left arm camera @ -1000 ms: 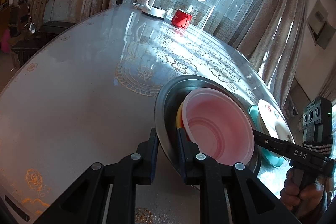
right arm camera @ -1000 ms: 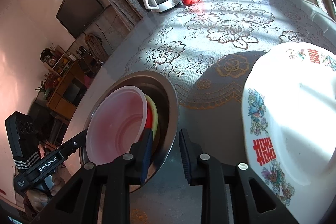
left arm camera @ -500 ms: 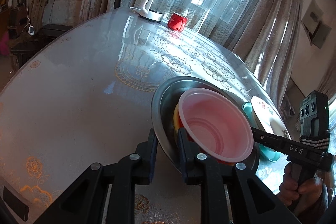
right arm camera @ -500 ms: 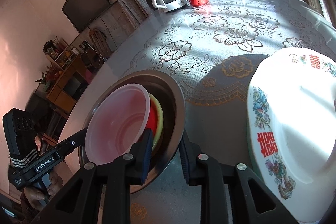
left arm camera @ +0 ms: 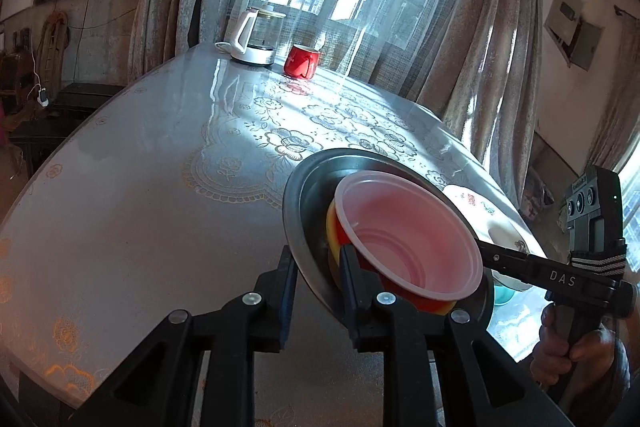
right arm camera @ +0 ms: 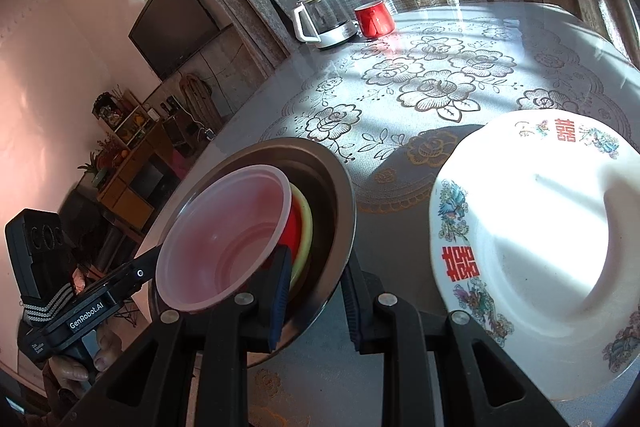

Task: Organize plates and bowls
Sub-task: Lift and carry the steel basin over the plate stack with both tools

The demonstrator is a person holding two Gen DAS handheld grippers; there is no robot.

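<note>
The left gripper point(left arm camera: 316, 269) and right gripper point(right arm camera: 314, 285) each clamp opposite rims of the metal plate point(left arm camera: 298, 195). Stacked bowls point(left arm camera: 408, 239) sit between them.

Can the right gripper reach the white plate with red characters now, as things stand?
Probably not at once. The right gripper is shut on the rim of the metal plate that carries the stacked bowls. The white plate lies close on its right, unobstructed, but the fingers are occupied.

Teal dish point(left arm camera: 503, 294) mostly hidden behind metal plate point(left arm camera: 304, 187); white plate point(right arm camera: 540, 247) cut by frame edge.
</note>
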